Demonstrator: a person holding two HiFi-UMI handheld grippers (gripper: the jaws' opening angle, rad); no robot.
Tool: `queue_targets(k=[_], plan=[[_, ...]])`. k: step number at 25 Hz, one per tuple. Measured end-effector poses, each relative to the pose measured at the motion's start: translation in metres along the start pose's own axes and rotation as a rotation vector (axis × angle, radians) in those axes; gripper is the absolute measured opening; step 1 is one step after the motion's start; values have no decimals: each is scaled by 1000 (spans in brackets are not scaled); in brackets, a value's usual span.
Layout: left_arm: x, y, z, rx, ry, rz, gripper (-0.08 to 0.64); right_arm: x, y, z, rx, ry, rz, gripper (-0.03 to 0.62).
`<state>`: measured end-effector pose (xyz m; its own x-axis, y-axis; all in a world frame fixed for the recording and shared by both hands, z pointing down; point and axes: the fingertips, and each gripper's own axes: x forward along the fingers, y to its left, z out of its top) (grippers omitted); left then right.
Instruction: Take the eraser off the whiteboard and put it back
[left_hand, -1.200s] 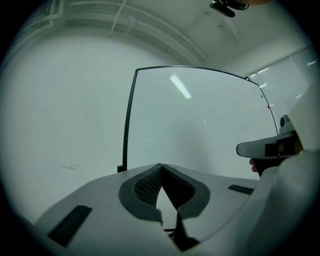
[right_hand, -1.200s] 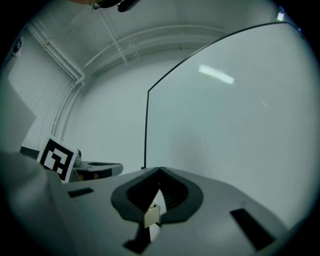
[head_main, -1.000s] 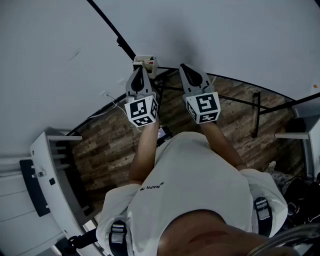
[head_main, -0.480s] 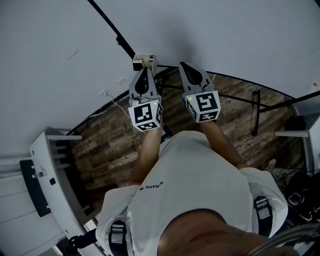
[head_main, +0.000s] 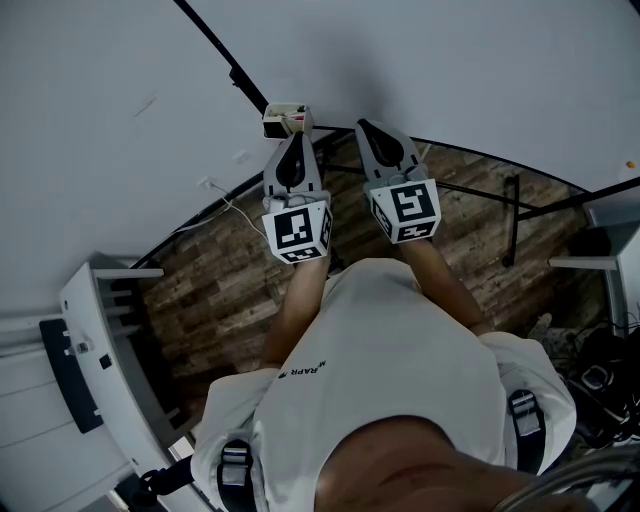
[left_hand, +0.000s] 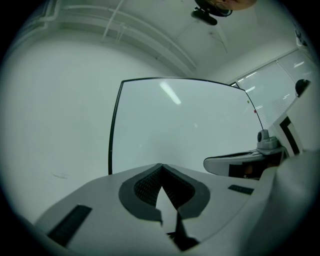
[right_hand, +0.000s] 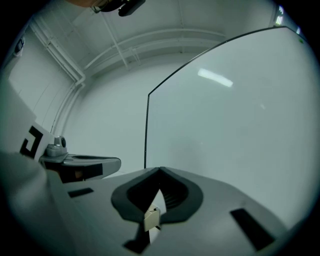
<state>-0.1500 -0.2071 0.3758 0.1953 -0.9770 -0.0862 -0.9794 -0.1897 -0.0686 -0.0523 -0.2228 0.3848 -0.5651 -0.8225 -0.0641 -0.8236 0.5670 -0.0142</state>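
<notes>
Two grippers point at one whiteboard (head_main: 450, 60). The left gripper (head_main: 291, 138) and the right gripper (head_main: 363, 127) both have their jaws pressed together, nothing held. One pale, boxy eraser (head_main: 285, 120) sits at the whiteboard's lower left corner, just beyond the left gripper's tips.

Left claw (head_main: 292, 142) and right claw (head_main: 364, 128) are held out forward side by side, jaws closed together.

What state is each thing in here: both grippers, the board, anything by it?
Left gripper: shut, nothing between the jaws.
Right gripper: shut, empty.
Whiteboard: upright, blank where visible.
Small beige box: at the board's corner, beyond the left gripper's tip; contact unclear.
</notes>
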Motion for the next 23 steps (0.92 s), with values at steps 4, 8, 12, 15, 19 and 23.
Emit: queue_targets(k=[4,8,12,15,19,23], plan=[[-2,-7,6,3,-8,-12,3,-2,-1,1,-2,1,-5,12],[-3,-14,8,1,-10,-18,3,-4,-3,1,-8,-1,-10,12],[-1,-17,10,-7,-11,-25,3,-4,-2,3,-19,-9,-6,12],[0,-19,11,-5,-9,-27,3,-4,-3,3,-23,-10,-3,12],[-1,-22,12,-2,-8,-28,2,-8,-3,6,-24,-18,-3,12],[-1,-27,11,0,-10,-31,2,-9,-6,9,-22,-30,-2,12]])
